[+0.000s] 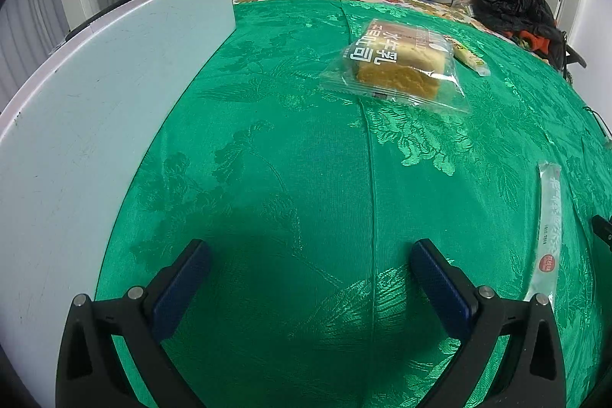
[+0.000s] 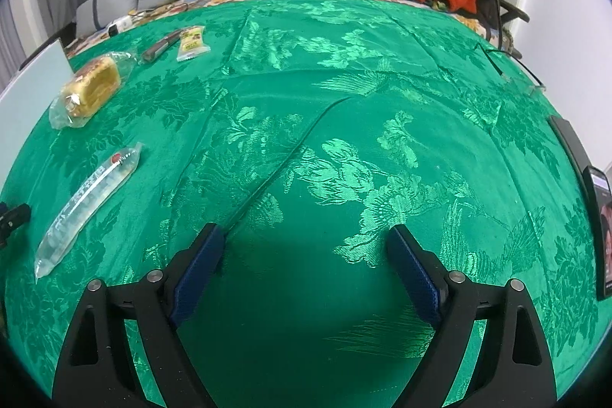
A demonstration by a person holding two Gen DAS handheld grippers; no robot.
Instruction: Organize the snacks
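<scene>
- Snacks lay scattered on the green cloth (image 2: 382, 102): bread pack (image 1: 397, 67), long clear stick pack (image 2: 86, 205), small yellow pack (image 2: 192, 43)
- Stick pack sat between the two tools, just right of the left hand-held gripper (image 1: 310, 285) and well left of the right hand-held gripper (image 2: 306, 262)
- Its long axis ran near-to-far, roughly along the fingers
- Left looked nearer; likely its pick
- Both had jaws apart, holding nothing
- White board (image 1: 95, 102) lay left of the left one

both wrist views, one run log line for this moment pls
left gripper: open, empty | right gripper: open, empty | bread pack, long clear pack, small yellow pack: loose on green cloth | stage: nothing grasped
</scene>
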